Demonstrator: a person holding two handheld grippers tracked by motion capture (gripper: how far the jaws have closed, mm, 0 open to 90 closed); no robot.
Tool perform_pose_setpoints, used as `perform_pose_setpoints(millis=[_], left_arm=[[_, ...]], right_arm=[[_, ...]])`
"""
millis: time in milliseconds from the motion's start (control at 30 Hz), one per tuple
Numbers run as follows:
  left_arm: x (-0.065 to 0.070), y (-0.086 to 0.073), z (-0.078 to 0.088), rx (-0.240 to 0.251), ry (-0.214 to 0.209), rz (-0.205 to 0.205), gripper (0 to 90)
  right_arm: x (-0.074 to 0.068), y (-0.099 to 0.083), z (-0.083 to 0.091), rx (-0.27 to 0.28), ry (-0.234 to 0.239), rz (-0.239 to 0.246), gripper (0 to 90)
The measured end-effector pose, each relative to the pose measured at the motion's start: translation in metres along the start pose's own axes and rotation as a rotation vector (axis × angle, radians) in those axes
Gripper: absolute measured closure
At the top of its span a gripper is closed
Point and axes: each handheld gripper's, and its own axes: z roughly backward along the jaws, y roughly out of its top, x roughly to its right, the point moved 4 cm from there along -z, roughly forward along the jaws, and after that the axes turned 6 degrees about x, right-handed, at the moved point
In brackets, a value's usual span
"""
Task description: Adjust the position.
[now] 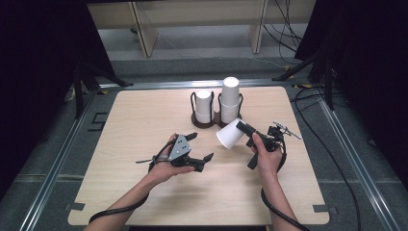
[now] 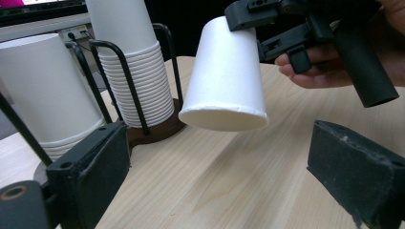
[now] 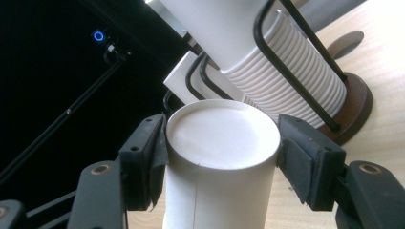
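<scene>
Item one, nearest: my left gripper (image 1: pixel 198 150), jaws spread with nothing between them, hovering low over the table (image 1: pixel 144 192).

Item two, just beyond and to its right: my right gripper (image 1: pixel 243 128), pinching a white paper cup (image 1: pixel 229 134) near its closed base, mouth tilted down, clear of the tabletop. My hand hides most of the gripper body.

Item three, behind the cup: a wire cup holder (image 1: pixel 214 121) on a dark base, holding two stacks of cups (image 1: pixel 230 98). The left stack's lower rims are partly screened by wire.
</scene>
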Motion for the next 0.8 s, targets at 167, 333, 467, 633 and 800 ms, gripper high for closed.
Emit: perform_pose_setpoints(millis=[167,333,467,633,800], left_arm=[[0.002,0.0,-0.006,0.007,-0.013,0.012,2.3],[0.002,0.001,-0.012,0.017,-0.029,0.004,0.0],[0.001,0.005,-0.018,0.033,-0.03,-0.004,0.0],[0.002,0.006,-0.027,0.029,-0.036,-0.025,0.0],[0.004,0.004,-0.037,0.024,-0.051,-0.026,0.0]], right_arm=[[0.005,0.001,-0.001,0.003,-0.016,-0.003,37.1],[0.006,0.001,-0.001,0.001,-0.004,-0.027,37.1],[0.006,0.002,-0.002,0.007,0.001,-0.033,37.0],[0.007,0.002,-0.002,0.01,-0.002,-0.032,37.0],[0.008,0.001,-0.004,0.007,0.0,-0.041,37.0]])
